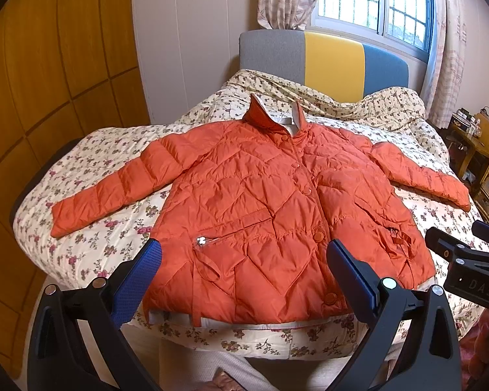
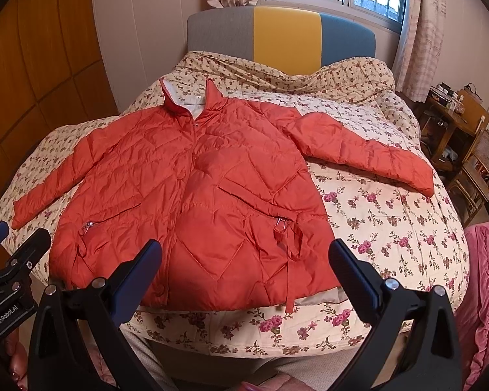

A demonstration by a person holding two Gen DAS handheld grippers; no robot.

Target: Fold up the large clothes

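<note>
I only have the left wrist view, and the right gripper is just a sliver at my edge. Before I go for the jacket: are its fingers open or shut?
Observer: Open. The right wrist view shows the right gripper with its fingers spread wide and nothing between them.
Operator: What is it pointing at?
Observer: The hem of the orange jacket, on the right-pocket side. I see no contact with it.
Operator: Anything loose near that hem?
Observer: Yes, a fabric tie from the pocket hangs past the hem onto the floral quilt.
</note>
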